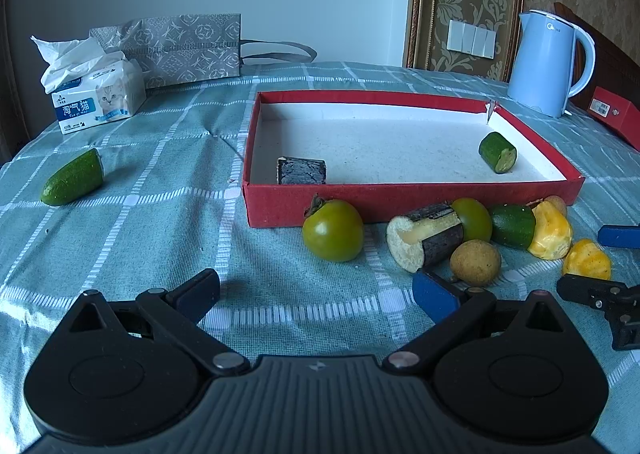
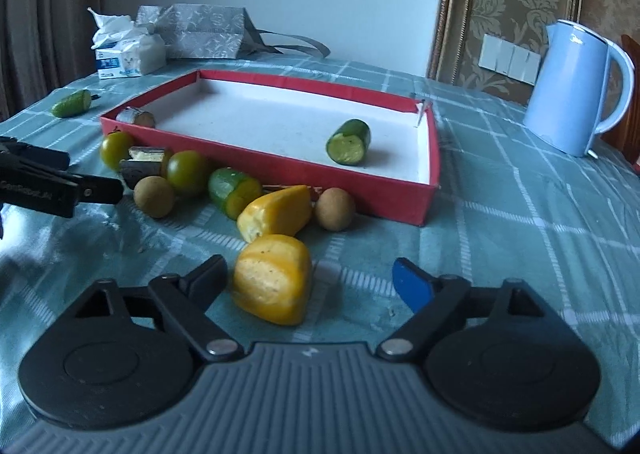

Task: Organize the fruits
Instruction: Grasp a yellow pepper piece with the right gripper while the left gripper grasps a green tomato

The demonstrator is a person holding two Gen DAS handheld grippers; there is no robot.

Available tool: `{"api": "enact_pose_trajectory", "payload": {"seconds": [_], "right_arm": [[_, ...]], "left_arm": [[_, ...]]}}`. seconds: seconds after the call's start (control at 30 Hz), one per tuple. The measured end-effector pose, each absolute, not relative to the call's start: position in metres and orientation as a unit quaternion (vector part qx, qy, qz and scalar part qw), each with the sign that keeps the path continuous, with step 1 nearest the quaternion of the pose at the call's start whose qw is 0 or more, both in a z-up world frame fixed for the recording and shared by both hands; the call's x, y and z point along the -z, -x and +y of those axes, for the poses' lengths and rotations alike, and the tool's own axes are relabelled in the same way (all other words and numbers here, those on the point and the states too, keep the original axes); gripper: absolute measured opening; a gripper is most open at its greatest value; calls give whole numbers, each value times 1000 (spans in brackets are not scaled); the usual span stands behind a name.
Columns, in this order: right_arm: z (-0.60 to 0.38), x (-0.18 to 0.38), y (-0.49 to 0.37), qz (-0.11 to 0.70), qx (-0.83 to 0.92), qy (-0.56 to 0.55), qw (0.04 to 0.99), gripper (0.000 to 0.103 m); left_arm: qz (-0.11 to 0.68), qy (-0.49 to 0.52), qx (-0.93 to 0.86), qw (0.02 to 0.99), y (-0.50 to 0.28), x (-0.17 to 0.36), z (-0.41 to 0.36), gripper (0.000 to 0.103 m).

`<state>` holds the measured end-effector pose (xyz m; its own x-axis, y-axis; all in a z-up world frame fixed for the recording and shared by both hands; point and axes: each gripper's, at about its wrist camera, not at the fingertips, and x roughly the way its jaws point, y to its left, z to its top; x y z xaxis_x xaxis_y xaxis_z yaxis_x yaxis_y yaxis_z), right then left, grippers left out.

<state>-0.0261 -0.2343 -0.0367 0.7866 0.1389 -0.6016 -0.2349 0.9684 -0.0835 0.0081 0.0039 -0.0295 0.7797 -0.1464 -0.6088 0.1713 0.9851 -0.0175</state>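
Your right claw (image 2: 310,280) is spread wide around the nearest yellow fruit chunk (image 2: 273,279) by the counter's near edge, your left claw (image 1: 316,292) open and empty, so you're at the pickup: close, lift, and carry it over the near wall into the red tray (image 2: 280,170)

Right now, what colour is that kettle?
Pale blue kettle, clearest in the left wrist view.

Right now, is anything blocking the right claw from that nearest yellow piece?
No. The right claw is open, with the yellow piece already between its fingers on the cloth. Nothing visible stands between them.
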Motion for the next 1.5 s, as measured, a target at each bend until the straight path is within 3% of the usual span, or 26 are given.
{"api": "enact_pose_trajectory", "payload": {"seconds": [0.03, 0.17, 0.27, 0.67, 1.03, 1.2, 1.5], "right_arm": [[-236, 37, 24, 313, -101, 72, 942, 88], [-240, 35, 25, 311, -118, 50, 942, 61], [-236, 35, 27, 308, -121, 62, 942, 59], [-235, 35, 29, 312, -114, 48, 942, 58], [-234, 35, 29, 313, -116, 47, 942, 60], [-235, 35, 29, 313, -116, 47, 942, 60], [-233, 35, 29, 315, -122, 49, 940, 66]], "left_arm": [[321, -19, 84, 943, -8, 29, 4, 103], [321, -18, 84, 943, -8, 29, 4, 103], [320, -16, 85, 943, -8, 29, 5, 103], [298, 6, 77, 951, -14, 22, 7, 103], [284, -37, 98, 953, -13, 19, 14, 102], [291, -20, 90, 952, -19, 17, 28, 93], [306, -51, 76, 948, -26, 22, -1, 89]]}}
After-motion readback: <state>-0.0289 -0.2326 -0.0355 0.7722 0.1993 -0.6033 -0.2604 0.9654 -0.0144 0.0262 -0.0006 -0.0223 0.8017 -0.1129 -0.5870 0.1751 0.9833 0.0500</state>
